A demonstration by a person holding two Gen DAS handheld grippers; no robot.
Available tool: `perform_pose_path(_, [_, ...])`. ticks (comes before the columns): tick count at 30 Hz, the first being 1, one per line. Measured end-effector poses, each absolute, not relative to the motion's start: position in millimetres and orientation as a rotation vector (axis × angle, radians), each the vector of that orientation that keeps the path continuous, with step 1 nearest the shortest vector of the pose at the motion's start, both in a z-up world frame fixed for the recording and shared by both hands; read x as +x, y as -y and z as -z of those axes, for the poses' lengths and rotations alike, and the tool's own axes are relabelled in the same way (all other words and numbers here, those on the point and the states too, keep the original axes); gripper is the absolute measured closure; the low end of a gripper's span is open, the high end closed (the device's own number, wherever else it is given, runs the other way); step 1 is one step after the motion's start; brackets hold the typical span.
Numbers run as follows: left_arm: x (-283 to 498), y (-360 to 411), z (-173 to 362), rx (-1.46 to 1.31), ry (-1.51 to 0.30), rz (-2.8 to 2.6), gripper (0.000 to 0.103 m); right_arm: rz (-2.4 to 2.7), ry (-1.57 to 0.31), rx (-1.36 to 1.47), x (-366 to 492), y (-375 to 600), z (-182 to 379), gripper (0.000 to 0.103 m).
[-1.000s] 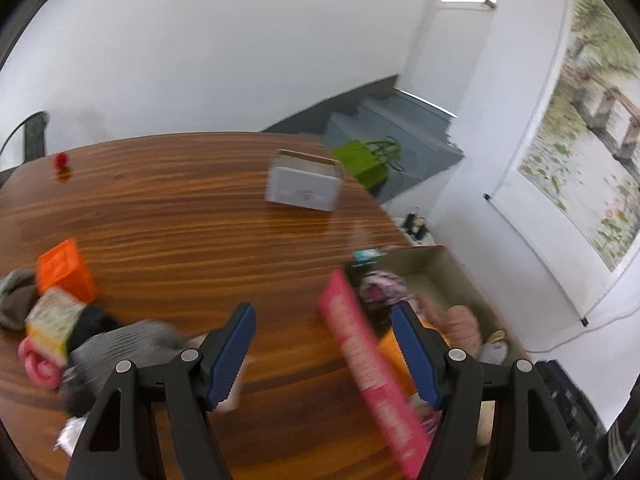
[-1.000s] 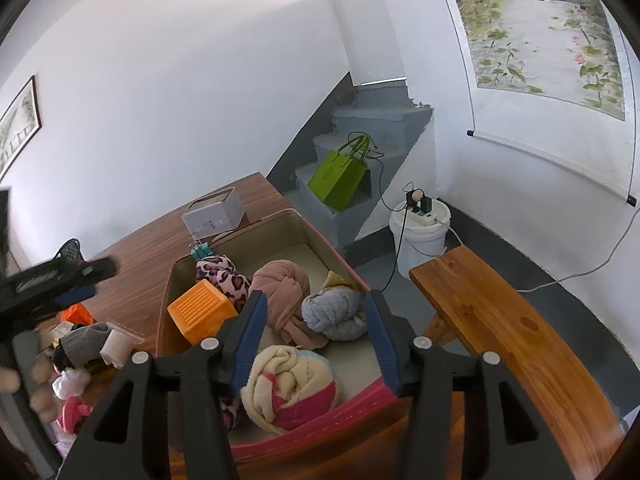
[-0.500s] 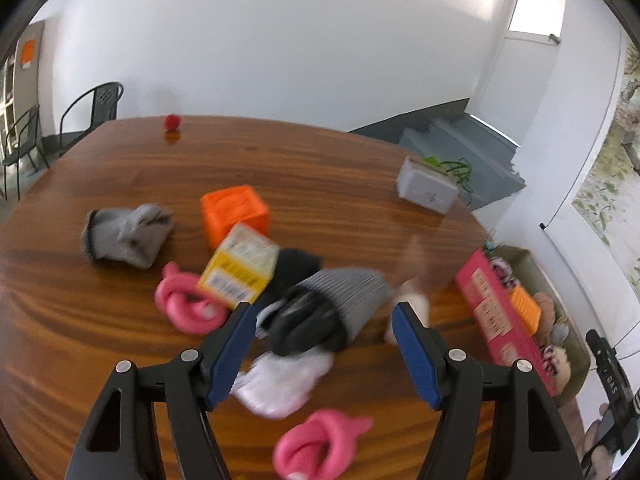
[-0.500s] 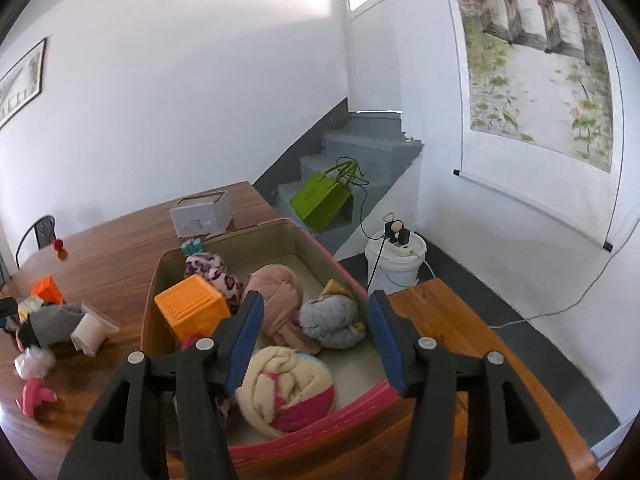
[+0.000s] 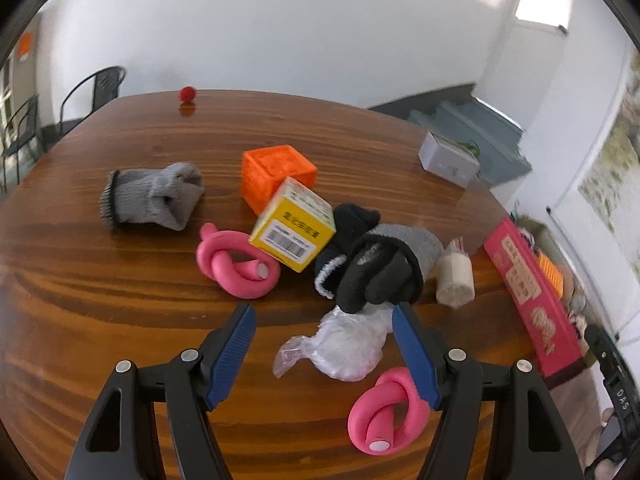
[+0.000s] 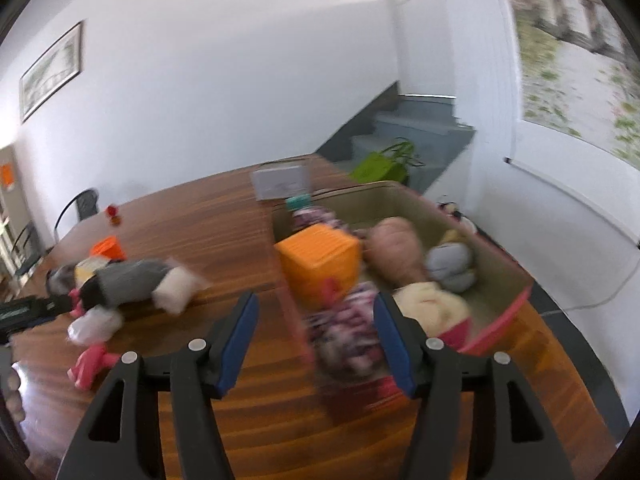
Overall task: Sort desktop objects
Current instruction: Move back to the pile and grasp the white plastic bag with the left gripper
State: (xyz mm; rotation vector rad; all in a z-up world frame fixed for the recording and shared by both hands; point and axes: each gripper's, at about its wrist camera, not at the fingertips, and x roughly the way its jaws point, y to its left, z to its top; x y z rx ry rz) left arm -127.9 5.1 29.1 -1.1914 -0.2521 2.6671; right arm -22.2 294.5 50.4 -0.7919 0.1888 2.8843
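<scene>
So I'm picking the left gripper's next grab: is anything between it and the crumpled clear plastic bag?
Nothing visible. The crumpled clear plastic bag lies just ahead of the open left gripper, roughly between its fingertips. The black and grey gloves lie just beyond it, overlapping its far edge.

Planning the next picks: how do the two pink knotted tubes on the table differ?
The farther pink tube lies left of the yellow box and touches it; the nearer pink tube lies apart, just past the clear bag. The nearer one sits by the left gripper's right finger, partly behind it; the farther one lies beyond the fingertips, fully in view. Both are pink foam tied in a loose knot.
</scene>
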Motion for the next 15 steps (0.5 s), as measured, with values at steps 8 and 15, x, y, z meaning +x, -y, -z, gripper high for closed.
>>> perform_pose_path(8, [-142.7,-17.3,-15.6,-1.202,0.15,-2.655,0.031,-2.93,-0.193,-0.831,-19.6,-268.7,-47.6,0.038])
perform_pose_path(15, [-149.4,-35.0,-8.2,-1.197,0.049,-2.612,0.031,-2.955,-0.172,-0.862,-22.7,-253.3,-43.8,0.037])
